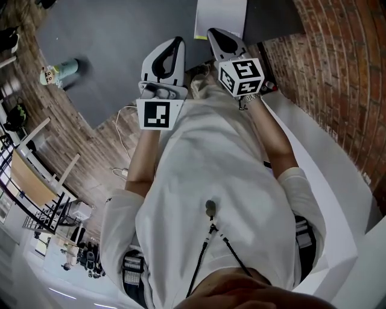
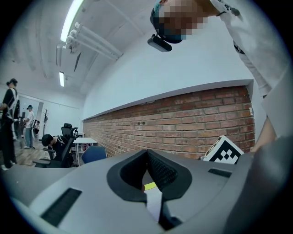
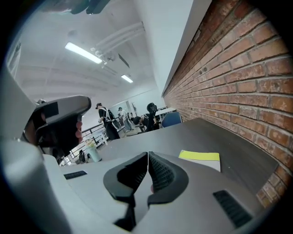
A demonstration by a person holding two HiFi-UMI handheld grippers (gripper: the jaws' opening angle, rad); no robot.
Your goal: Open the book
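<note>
Left gripper and right gripper hover by the dark table's near edge, jaws pressed together, empty; the closed book lies flat toward the edge along the brick wall.

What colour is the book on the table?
The book is white with a yellow band at one edge; best seen in the right gripper view.
</note>
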